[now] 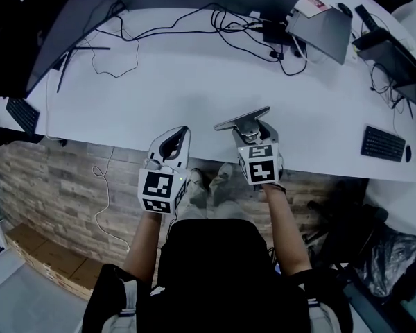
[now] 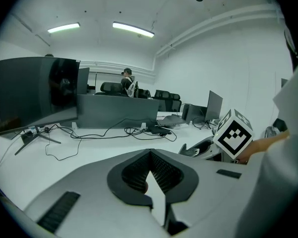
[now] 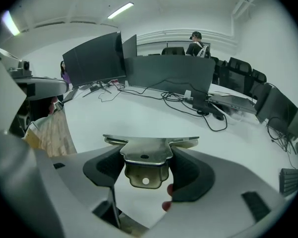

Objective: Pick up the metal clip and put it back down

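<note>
A shiny metal clip (image 1: 241, 121) (image 3: 146, 156), with a wide flat top bar and a tab with a hole, is held just above the near edge of the white desk (image 1: 194, 82). My right gripper (image 1: 253, 129) (image 3: 146, 168) is shut on it, and its dark pads press the clip's body from both sides. My left gripper (image 1: 177, 141) (image 2: 150, 170) hovers at the desk's near edge, to the left of the right one. Its jaws are shut with nothing between them. The right gripper's marker cube (image 2: 234, 133) shows in the left gripper view.
Black cables (image 1: 215, 26) trail across the far side of the desk, near a laptop (image 1: 320, 28) and dark monitors (image 1: 52, 33). Keyboards lie at the far right (image 1: 383, 143) and far left (image 1: 22, 113). Below the desk edge are the person's legs and a brick-pattern floor (image 1: 48, 186).
</note>
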{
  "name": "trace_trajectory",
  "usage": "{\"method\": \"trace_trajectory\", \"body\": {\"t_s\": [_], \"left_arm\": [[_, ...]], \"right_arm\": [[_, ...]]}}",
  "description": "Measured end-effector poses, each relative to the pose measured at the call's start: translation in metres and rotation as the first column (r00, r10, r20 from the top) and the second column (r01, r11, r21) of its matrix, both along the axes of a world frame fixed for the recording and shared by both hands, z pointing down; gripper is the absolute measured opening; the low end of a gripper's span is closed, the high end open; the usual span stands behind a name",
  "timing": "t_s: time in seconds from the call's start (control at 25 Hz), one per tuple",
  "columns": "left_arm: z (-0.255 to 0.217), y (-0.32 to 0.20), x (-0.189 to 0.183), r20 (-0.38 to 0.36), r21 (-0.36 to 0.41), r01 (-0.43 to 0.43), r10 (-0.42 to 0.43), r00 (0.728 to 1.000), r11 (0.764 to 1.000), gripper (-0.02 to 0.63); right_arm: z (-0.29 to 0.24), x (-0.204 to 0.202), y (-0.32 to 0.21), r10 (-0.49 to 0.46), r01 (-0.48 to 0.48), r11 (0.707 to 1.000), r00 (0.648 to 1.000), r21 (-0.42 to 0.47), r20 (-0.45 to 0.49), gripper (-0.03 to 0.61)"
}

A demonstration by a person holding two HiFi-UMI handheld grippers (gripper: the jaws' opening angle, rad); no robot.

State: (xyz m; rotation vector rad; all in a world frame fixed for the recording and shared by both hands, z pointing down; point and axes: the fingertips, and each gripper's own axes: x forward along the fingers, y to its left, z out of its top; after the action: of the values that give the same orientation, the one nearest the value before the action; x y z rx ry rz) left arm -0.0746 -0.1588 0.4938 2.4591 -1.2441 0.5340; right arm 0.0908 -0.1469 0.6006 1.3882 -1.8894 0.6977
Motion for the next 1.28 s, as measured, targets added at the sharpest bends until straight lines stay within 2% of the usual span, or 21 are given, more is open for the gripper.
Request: {"method": "trace_trajectory", "body": {"t_s": [0.48, 0.76, 1.04, 1.28], "left_arm": [[-0.056, -0.008, 0.006, -0.027, 0.125, -0.020, 0.023, 0.999, 0.992, 0.011], [-0.089, -0.008, 0.008, -0.055, 0.173, -0.008, 0.018, 0.998, 0.985, 0.011], [-0.116, -0.001, 0.015, -0.056, 0.227, -0.026, 0.040, 0.998, 0.974, 0.011], [-0.138, -0.001, 0.009, -0.013, 0.282, -0.027, 0.032, 0.999, 0.959, 0.011]], "right_arm": [[-0.071, 0.006, -0.006, 0.020, -0.023, 0.989, 1.000, 0.145, 0.022, 0.299], [-0.106, 0.013, -0.007, 0.029, -0.033, 0.975, 0.999, 0.219, 0.024, 0.298], [-0.141, 0.017, -0.006, 0.029, -0.037, 0.956, 0.999, 0.292, 0.032, 0.299], [-0.170, 0.022, -0.005, 0.037, -0.047, 0.935, 0.999, 0.352, 0.037, 0.298]]}}
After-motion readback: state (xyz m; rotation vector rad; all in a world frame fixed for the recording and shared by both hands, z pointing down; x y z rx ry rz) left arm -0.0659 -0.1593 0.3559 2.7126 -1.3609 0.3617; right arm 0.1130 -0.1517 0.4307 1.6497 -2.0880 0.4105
